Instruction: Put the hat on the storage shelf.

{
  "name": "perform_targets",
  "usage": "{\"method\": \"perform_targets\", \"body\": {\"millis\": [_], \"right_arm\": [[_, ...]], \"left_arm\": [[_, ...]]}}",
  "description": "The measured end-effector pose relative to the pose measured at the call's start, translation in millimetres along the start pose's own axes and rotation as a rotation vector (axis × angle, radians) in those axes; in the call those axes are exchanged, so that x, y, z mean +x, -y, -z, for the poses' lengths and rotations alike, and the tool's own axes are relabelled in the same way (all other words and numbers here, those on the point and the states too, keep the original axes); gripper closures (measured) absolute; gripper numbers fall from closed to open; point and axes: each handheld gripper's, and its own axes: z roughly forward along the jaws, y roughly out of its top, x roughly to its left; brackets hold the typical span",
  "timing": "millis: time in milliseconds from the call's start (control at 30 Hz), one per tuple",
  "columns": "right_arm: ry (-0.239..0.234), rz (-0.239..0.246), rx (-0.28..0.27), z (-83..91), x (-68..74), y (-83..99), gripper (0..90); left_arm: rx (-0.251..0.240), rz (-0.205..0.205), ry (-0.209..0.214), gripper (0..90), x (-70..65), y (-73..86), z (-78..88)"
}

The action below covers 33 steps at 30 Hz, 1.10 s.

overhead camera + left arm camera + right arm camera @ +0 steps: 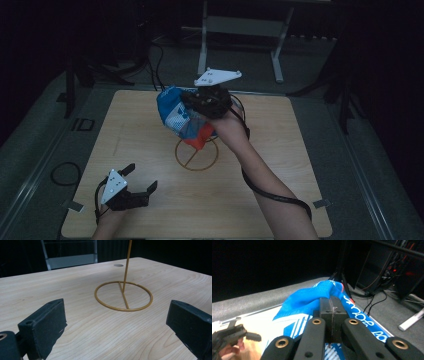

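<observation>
A blue, white and red bag [176, 116] hangs in the air above a gold wire stand, whose ring base [196, 155] lies at the middle of the wooden table [280, 150]. My right gripper [189, 101] is shut on the bag's upper edge. In the right gripper view its jaws [332, 303] pinch the blue fabric [304, 300]. My left gripper [142, 176] rests open near the table's front left corner with nothing between its pads [45, 322]. The left gripper view looks at the ring base [123, 296] and the upright rod [127, 265].
A small hole [118, 265] sits in the table beyond the stand. Grey floor surrounds the table. A white desk frame [240, 30] and cables stand at the back. A loose cable loop [65, 172] lies left of the table.
</observation>
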Motion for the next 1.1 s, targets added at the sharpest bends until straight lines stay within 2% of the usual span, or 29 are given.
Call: {"method": "perform_targets", "body": {"millis": [200,333,467,633,833,1033,1100], "right_arm": [[-0.019,-0.020,0.037,-9.4,-2.1,11.9,90.0],[0.003,0.000,0.061,-14.1,-1.9,20.2,90.0],[0.017,-0.023,0.066,-14.4,-10.1,28.4,90.0],[0.035,-0.057,0.054,-7.9,-20.9,34.7,89.8],[0.063,-0.067,0.037,4.9,-29.0,44.5,89.8],[0.053,-0.107,0.019,15.4,-35.3,55.3,89.5],[0.047,-0.105,0.016,16.2,-35.2,56.7,87.2]], "left_arm": [[-0.007,0.010,-0.011,4.3,2.6,0.9,0.8],[-0.008,0.017,-0.011,4.3,3.5,0.4,1.5],[0.015,0.021,-0.002,4.3,4.1,3.3,-0.9],[0.016,0.024,0.004,4.3,4.5,4.2,-2.1],[0.022,0.037,0.002,4.3,6.4,5.9,-3.0],[0.035,0.036,0.003,4.3,6.5,7.2,-5.2],[0.038,0.038,0.007,4.3,6.2,7.4,-5.9]]}}
